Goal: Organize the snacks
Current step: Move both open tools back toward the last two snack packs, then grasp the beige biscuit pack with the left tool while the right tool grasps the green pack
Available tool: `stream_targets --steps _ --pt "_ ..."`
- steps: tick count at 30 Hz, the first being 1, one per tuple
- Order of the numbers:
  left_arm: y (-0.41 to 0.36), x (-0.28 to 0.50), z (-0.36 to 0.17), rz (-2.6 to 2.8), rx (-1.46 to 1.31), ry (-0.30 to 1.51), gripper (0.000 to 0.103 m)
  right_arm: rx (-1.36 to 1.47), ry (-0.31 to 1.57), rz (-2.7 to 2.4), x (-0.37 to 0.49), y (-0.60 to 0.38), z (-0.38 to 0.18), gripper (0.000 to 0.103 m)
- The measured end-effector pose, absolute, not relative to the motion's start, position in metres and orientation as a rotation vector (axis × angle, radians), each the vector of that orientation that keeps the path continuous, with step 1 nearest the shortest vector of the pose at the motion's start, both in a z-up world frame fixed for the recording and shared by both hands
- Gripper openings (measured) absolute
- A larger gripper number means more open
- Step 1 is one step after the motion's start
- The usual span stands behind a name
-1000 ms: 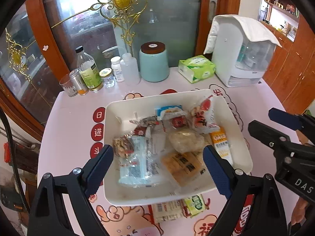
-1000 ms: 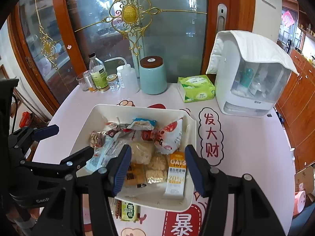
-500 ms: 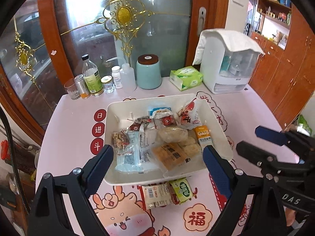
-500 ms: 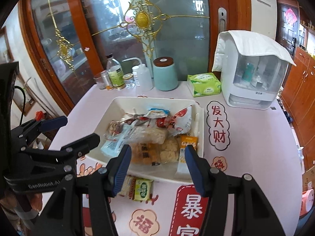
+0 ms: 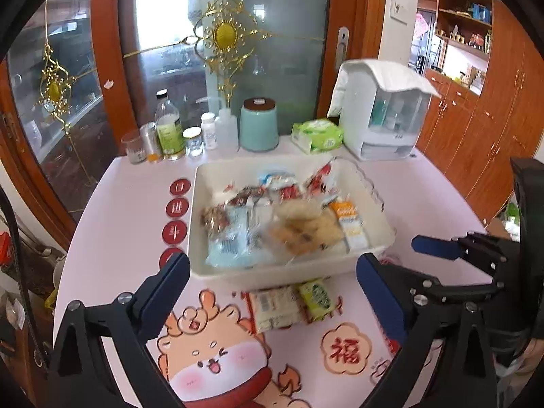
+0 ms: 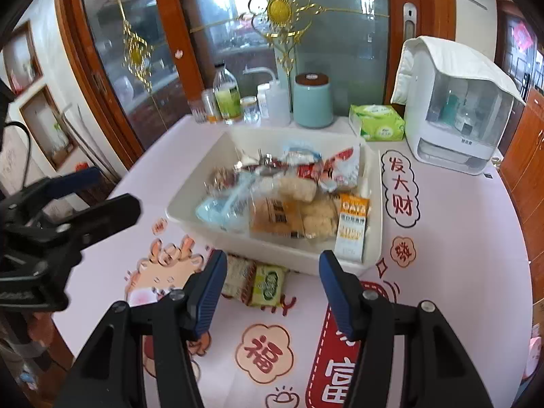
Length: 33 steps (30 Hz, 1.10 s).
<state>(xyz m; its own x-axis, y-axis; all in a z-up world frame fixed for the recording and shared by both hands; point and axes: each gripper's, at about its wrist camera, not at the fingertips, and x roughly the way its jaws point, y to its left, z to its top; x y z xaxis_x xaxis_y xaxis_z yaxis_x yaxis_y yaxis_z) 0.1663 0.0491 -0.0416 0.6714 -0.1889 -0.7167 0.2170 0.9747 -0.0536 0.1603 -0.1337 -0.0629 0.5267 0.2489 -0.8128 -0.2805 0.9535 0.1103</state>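
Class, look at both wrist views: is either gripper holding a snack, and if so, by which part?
Nothing is held. The left gripper and right gripper both have open jaws with nothing between them, hovering near two packets lying outside the white bin.

Desk cover, cloud badge [image 6: 264,354]: 福
Desk cover, right-side bubble [image 6: 400,186]: 发大财
Desk cover, red banner [image 6: 335,367]: 富
Desk cover, red circles [image 5: 178,208]: 日, 进, 斗
Orange packet [image 6: 352,227] in tray: OATS
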Motion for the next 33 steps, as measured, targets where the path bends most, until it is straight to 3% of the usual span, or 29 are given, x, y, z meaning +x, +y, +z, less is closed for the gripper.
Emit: stream_targets --steps 11,22,27,33 --pt "0.070 0.175 -0.162 -0.162 -0.027 0.993 0.098 -0.021 1.143 0.274 0.178 -0.117 -0.167 0.057" --pt "0.079 0.200 -0.212 -0.112 -0.158 1.111 0.098 -0.079 1.183 0.262 0.203 -0.089 -0.226 0.056" --pt "0.066 0.216 -0.226 -0.122 -0.161 1.148 0.098 -0.127 1.132 0.239 0.193 -0.090 -0.228 0.038" --pt "0.042 0.232 -0.243 -0.138 -0.173 1.191 0.098 -0.077 1.118 0.196 0.183 -0.111 -0.228 0.037"
